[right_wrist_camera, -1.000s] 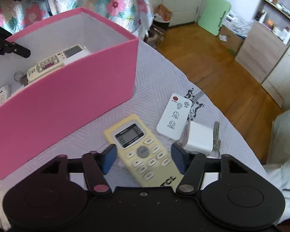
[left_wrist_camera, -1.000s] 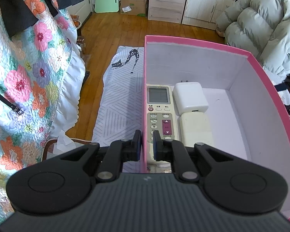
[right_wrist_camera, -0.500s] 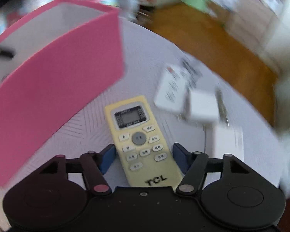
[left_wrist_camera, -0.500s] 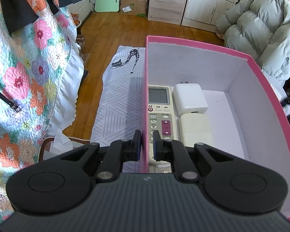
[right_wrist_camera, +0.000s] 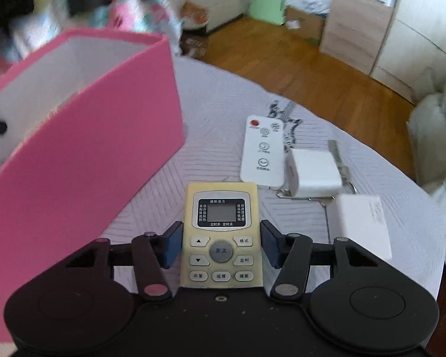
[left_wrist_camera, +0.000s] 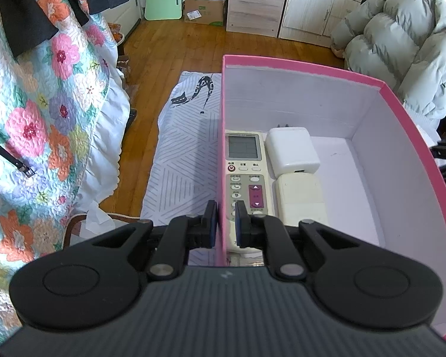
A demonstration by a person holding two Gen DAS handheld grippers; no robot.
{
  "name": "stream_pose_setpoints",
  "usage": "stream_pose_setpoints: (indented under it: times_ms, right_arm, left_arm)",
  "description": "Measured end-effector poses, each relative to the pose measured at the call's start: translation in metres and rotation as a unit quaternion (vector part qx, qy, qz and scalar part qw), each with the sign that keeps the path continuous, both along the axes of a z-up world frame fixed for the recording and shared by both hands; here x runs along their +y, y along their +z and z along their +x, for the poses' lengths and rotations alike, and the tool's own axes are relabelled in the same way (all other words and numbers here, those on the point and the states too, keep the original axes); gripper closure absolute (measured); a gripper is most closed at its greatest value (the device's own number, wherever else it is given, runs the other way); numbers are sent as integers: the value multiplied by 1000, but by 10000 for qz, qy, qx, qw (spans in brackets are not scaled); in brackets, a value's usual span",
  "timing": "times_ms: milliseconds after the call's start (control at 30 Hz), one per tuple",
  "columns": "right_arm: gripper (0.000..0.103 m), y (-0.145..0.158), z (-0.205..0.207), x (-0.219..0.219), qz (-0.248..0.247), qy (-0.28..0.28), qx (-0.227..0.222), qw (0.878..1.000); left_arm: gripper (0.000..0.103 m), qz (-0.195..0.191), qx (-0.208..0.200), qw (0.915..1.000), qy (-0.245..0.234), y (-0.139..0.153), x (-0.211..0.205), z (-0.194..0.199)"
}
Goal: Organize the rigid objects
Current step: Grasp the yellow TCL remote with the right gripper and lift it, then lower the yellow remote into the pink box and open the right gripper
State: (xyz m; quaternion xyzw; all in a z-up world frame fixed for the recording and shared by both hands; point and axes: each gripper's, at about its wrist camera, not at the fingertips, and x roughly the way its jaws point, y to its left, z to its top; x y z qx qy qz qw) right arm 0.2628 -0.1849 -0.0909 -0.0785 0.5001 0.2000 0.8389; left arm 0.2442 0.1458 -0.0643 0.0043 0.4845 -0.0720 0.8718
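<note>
Left claw clamped on pink box near wall, one finger inside. Inside: remote against that wall, white charger and cream block beside it.

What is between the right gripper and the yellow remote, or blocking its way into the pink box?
Nothing visible: the right gripper is open, and its fingers flank the yellow remote. The pink box has an open top, and its floor right of the white charger is free.
</note>
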Motion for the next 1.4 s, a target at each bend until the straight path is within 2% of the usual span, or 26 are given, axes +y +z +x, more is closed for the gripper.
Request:
stream_pose_setpoints:
  times_ms: [200,367,467,567,667,733,800,900,1033,1133,1233,1300,1400]
  right_arm:
    - [43,29,-36,0,258,-161,-638,9975]
    - [43,59,-56,7,575,-314,-1064,9922]
    - [43,89,-66,13,758,-373,-1479,9854]
    - [43,123,-74,23,927,-186,-1891,9774]
    - [42,150,-76,43,1070,223,-2081,9720]
    - [42,158,-75,57,1251,464,-1970,9713]
    - [42,159,-70,72,1456,637,-1659,9732]
    - [42,146,-62,99,1384,910,-1262,9781]
    - [42,116,-44,132,806,1055,-796,9879]
    - [42,93,-30,152,211,1453,-567,9875]
    - [43,72,-13,169,-468,1957,-408,9787]
    - [42,62,-7,179,-873,2409,-377,9659]
    - [42,53,0,192,-1135,2920,-243,9493]
  left_arm:
    - [94,-194,15,9998,68,-1,5,1]
    - [94,-48,-9,10000,-2,0,-1,1]
    - [93,-8,-12,10000,-31,0,-1,0]
    - [93,12,-17,10000,-34,0,-2,0]
    - [93,-51,-13,10000,6,0,0,0]
    - [93,-113,-12,9999,40,0,3,-1]
    - [93,-185,-8,9998,82,0,6,-1]
    - [93,-245,-5,9996,121,-1,8,-1]
    - [93,-62,-65,10000,36,1,2,-3]
    - [93,11,-81,10000,-2,1,-1,-3]
    - [93,0,-81,10000,5,1,-1,-3]
    - [93,-5,-83,10000,-1,1,-2,-3]
    - [93,4,-84,10000,-8,1,-2,-3]
